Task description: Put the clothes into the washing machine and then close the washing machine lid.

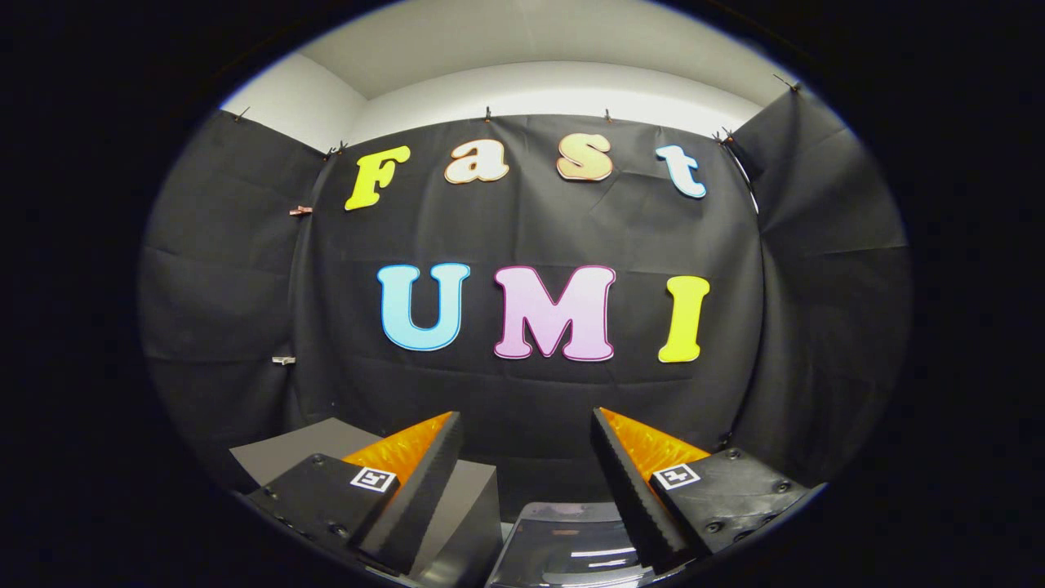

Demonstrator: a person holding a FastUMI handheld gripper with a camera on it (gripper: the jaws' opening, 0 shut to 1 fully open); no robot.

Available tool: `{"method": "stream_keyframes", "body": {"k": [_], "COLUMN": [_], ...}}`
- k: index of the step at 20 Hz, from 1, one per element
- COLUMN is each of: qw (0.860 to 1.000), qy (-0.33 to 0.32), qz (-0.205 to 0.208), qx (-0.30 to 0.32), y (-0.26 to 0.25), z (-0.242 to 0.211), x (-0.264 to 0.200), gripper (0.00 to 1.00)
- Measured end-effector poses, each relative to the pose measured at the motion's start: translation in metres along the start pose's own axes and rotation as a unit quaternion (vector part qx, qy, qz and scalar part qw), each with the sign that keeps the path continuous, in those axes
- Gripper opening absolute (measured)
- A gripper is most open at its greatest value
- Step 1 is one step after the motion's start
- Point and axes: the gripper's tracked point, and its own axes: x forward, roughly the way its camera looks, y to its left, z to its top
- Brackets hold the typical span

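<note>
Ahead of you hangs the creased black cloth wall, clipped along its top beneath a white ceiling.

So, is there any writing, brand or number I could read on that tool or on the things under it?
None can be read.
Square tags behind each finger: black-and-white patterns, no words.
Grey box beyond the left finger: plain, no text.
Glossy dark surface below the fingers: only streaks of light, no print.
The gripper has its fingers open, with nothing between them.
</note>
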Motion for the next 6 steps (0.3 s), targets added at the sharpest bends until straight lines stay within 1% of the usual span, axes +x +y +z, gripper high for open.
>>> {"method": "stream_keyframes", "body": {"k": [6], "qw": [1.000], "qy": [0.000], "qz": [-0.001], "qx": [-0.003], "y": [0.0003], "z": [-0.0010], "x": [0.0065], "gripper": [0.98]}}
